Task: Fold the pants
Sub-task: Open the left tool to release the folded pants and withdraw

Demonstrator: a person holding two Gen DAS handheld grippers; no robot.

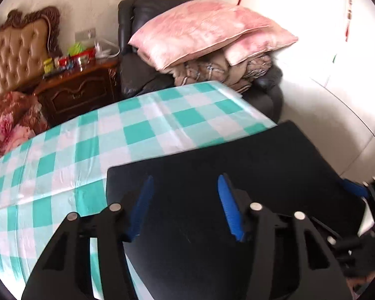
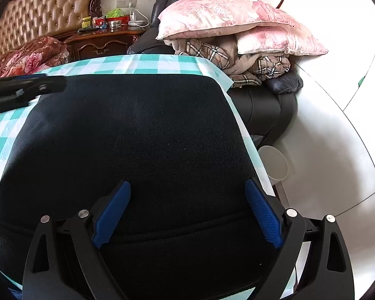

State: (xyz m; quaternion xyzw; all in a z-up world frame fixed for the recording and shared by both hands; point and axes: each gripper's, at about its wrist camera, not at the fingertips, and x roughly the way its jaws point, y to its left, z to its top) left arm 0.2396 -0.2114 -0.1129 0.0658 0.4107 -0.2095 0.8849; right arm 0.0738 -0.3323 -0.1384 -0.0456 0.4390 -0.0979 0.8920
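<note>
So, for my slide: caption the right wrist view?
Open right gripper above folded black pants on a checked tablecloth.

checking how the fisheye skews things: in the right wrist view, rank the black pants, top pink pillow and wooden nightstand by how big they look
1. black pants, filling most of the frame, though they lie closest to the camera
2. pink pillow
3. nightstand, smallest and farthest back, so its true size is unsure

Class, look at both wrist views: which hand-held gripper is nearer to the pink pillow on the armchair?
Right. The right hand-held gripper is over the pants at the cloth's edge by the armchair with the pink pillow; the left hand-held gripper is farther along, away from it.
</note>
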